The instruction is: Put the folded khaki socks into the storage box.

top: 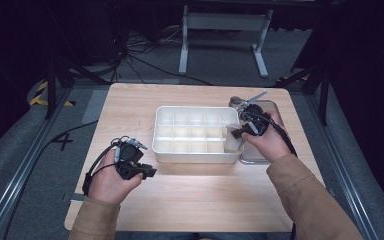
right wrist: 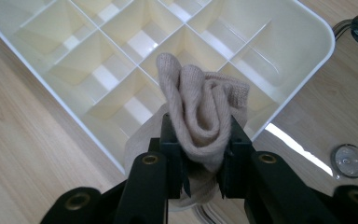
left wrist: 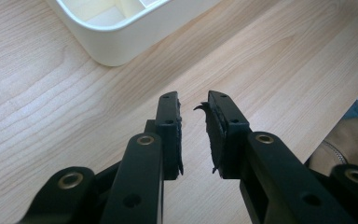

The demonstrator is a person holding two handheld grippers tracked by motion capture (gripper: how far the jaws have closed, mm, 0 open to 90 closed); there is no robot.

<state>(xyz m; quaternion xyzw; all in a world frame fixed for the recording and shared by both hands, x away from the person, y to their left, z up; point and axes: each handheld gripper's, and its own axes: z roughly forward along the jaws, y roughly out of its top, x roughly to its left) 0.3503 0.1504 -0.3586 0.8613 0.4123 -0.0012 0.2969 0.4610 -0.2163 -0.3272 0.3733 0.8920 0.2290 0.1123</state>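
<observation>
Left gripper (top: 147, 171), at seven o'clock on my wooden table (top: 195, 200), has its jaws a narrow gap apart with nothing between them, near the white divided tray (top: 190, 155). At three o'clock my right gripper (top: 236, 132) clamps a rolled beige sock (right wrist: 205, 116) over the tray's right-hand corner, by the metal tray (top: 272, 107). Grey floor, cables and a white stand (top: 225, 35) fade into darkness at twelve; the sock's lower end is hidden behind my jaws.

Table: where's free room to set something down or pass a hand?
Free: bare table left of and behind the white divider box, plus the front strip near the left gripper. Crowded: right side, where the right gripper holds a beige sock by the metal tray.
</observation>
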